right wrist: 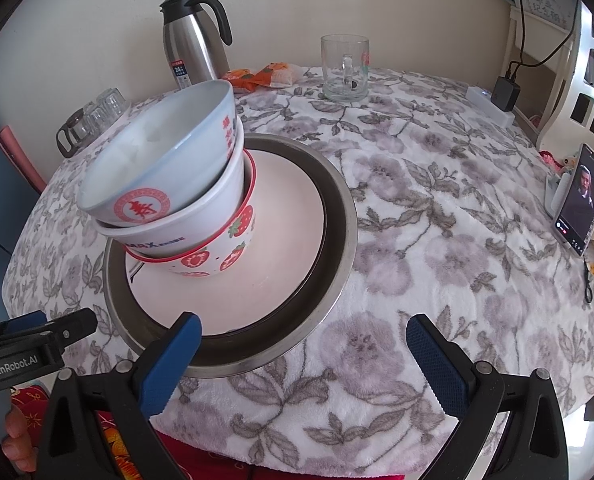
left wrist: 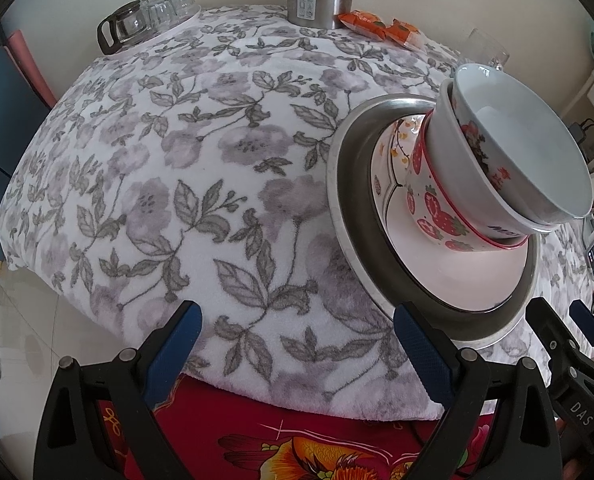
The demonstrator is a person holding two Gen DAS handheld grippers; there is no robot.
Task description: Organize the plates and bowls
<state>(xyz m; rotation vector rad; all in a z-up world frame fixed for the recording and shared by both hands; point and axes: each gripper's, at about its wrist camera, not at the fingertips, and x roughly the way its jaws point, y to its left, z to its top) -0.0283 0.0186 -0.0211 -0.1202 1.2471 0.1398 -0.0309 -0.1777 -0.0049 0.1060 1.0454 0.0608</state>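
Steel basin point(right wrist: 337, 216) sat on the floral cloth point(right wrist: 437, 240), white plate point(right wrist: 289, 216) inside it, three bowls nested on top, strawberry bowl point(right wrist: 225, 256) lowest, red-character bowl point(right wrist: 157, 168) tilted on top, left gripper point(left wrist: 297, 344) and right gripper point(right wrist: 303, 360) both spread wide, holding nothing, just beside the basin's near rim

Thermos point(right wrist: 195, 46), glass mug point(right wrist: 345, 68), phone point(right wrist: 581, 200), possibly snack packets point(right wrist: 263, 74).
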